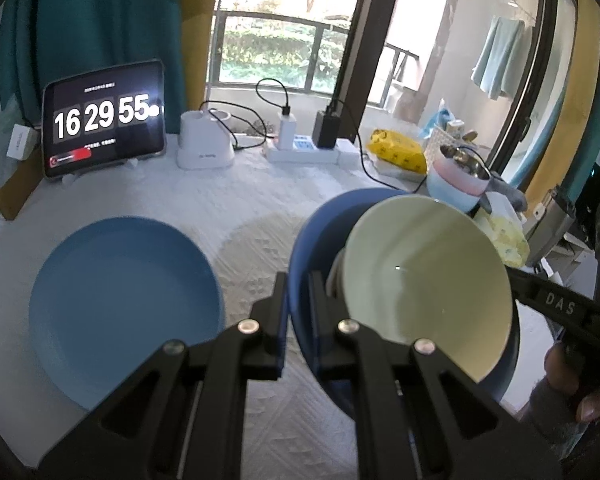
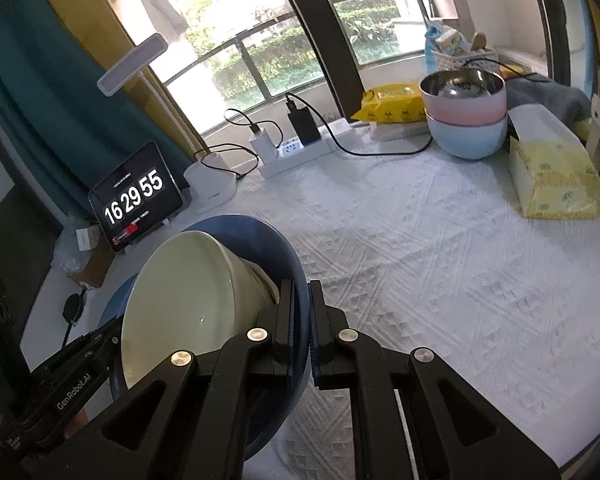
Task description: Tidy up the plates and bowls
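A dark blue deep plate carries a pale green bowl, and the bowl leans to one side in it. My left gripper is shut on the plate's near rim. In the right wrist view, my right gripper is shut on the opposite rim of the same dark blue plate, with the pale green bowl just left of its fingers. A light blue plate lies flat on the white cloth to the left of the held plate.
A pink bowl on a light blue bowl, with a steel bowl on top, stands at the back right beside a yellow tissue pack. A tablet clock, a white lamp base and a power strip line the back edge.
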A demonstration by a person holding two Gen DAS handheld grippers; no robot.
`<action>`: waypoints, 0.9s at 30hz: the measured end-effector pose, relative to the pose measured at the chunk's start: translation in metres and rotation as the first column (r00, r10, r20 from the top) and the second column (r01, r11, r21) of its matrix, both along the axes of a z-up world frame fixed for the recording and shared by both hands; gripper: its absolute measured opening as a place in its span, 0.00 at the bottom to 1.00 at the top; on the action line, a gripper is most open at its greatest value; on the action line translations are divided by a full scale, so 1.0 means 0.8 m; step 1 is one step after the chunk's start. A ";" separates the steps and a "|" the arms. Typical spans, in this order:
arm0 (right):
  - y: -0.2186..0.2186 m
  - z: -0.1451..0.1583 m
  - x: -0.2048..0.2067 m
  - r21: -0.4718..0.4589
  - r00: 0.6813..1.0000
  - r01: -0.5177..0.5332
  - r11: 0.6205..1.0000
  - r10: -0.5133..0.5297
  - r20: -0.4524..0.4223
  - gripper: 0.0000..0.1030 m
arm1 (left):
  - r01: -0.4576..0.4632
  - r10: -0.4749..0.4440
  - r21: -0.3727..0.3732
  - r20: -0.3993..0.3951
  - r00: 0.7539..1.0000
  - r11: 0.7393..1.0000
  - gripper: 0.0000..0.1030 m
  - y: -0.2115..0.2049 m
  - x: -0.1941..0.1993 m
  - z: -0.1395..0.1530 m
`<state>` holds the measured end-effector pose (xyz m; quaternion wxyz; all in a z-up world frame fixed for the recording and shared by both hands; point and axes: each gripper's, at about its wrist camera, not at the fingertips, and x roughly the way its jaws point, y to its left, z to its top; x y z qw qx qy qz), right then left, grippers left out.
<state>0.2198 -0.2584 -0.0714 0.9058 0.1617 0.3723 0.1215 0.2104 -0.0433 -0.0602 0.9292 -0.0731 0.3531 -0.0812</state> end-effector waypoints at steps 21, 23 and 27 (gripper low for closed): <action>0.074 0.029 0.013 -0.065 0.996 -0.081 0.995 0.083 0.031 0.09 | -0.071 0.074 -0.063 0.032 0.997 0.995 0.07 0.071 -0.009 0.012; 0.085 0.031 0.015 -0.071 0.995 -0.091 0.993 0.094 0.032 0.09 | -0.082 0.084 -0.068 0.034 0.996 0.994 0.07 0.080 -0.010 0.012; 0.105 0.032 0.020 -0.082 0.993 -0.114 0.990 0.117 0.033 0.09 | -0.108 0.111 -0.079 0.034 0.993 0.991 0.07 0.103 -0.012 0.009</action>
